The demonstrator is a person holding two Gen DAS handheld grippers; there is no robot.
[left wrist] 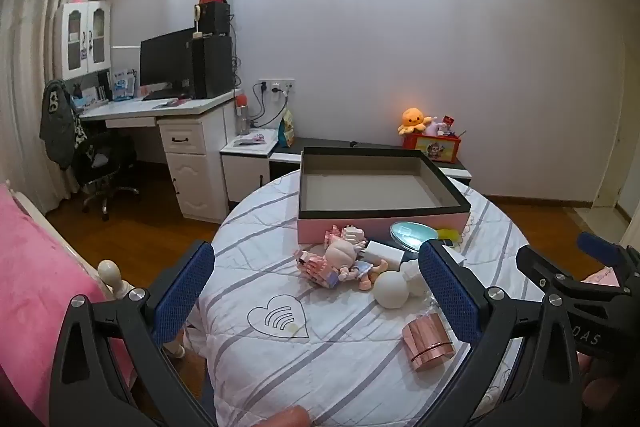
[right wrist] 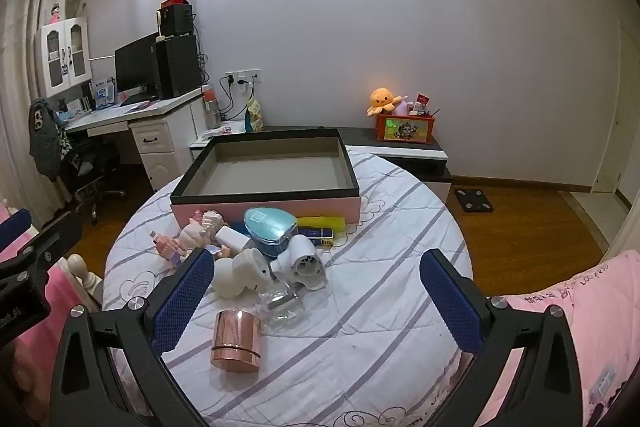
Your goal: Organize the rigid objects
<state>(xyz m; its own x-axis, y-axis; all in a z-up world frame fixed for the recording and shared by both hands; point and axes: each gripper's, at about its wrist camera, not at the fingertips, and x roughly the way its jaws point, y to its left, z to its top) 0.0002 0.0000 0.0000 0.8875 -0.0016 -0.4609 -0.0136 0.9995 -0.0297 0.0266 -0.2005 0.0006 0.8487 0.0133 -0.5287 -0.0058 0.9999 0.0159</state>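
1. While both grippers hang above the near edge of the round table (right wrist: pixel 400 267), nothing is gripped: left gripper (left wrist: pixel 316 299) has its blue-padded fingers (left wrist: pixel 184 291) spread wide with only the striped sheet between them; right gripper (right wrist: pixel 316 303) is just as wide, nothing pressed by either pad.
2. Landmark: the pink box (right wrist: pixel 264 203) with black rim, open top, grey inside, nothing in it. It sits at the far side of the table.
3. Just in front of the box's near wall: teal heart-shaped case (right wrist: pixel 270 227), touching or nearly touching the wall; yellow bar (right wrist: pixel 320 223) lies along the wall to the right of the case; dark blue item with yellow print (right wrist: pixel 316 233) just in front of the bar.
4. In front of the box, left part of the pile: pink block-built figures (left wrist: pixel 320 267) and a small doll (left wrist: pixel 344 255) lying down, with a white rectangular block (left wrist: pixel 384 253) against it.
5. Nearer the grippers than the box: white rounded gourd-like piece (right wrist: pixel 240 275), white mini fan (right wrist: pixel 306 263) with its round grille facing the camera, clear glass bottle (right wrist: pixel 280 303) on its side.
6. Farthest from the box, closest to the cameras: rose-gold cylinder (right wrist: pixel 236 341), lying tilted, apart from the pile. In the right wrist view it is just inside the right gripper's left finger, not touched.
7. Left gripper's body shows at the left edge of the right wrist view; right gripper shows at the right edge of the left wrist view.
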